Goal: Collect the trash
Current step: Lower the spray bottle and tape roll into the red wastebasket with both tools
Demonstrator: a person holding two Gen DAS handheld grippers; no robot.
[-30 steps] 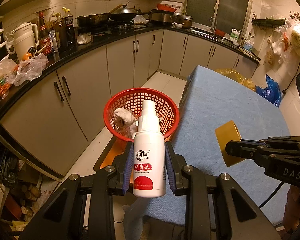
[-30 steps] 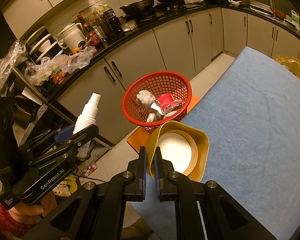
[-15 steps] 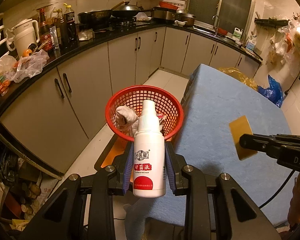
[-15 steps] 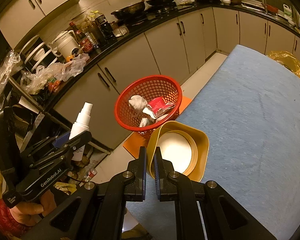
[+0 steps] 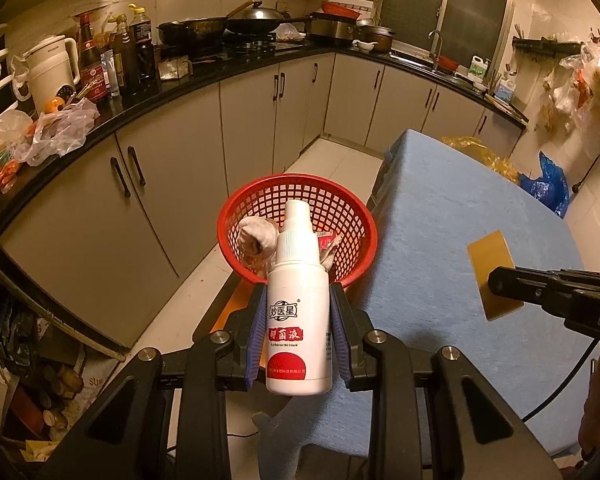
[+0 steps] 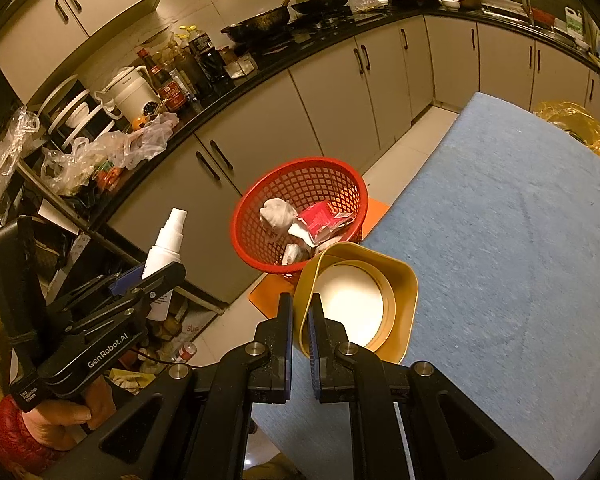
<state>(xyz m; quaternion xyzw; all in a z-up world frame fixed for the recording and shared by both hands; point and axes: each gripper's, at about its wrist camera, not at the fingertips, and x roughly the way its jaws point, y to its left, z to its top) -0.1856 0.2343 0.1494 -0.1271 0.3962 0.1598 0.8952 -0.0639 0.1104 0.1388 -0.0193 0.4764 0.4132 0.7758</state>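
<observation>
White spray bottle (image 5: 298, 312) with red label upright in left tool (image 5: 298, 344), right tool (image 6: 300, 336) pinching yellow tub (image 6: 360, 304) rim, red basket (image 6: 300, 216) of crumpled trash beyond

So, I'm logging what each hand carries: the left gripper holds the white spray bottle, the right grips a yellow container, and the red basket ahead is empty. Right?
Not quite: the red basket is not empty. The right wrist view shows crumpled white paper and a red packet in it. The rest stands: the left gripper holds the white spray bottle, and the right gripper grips the yellow container.
</observation>
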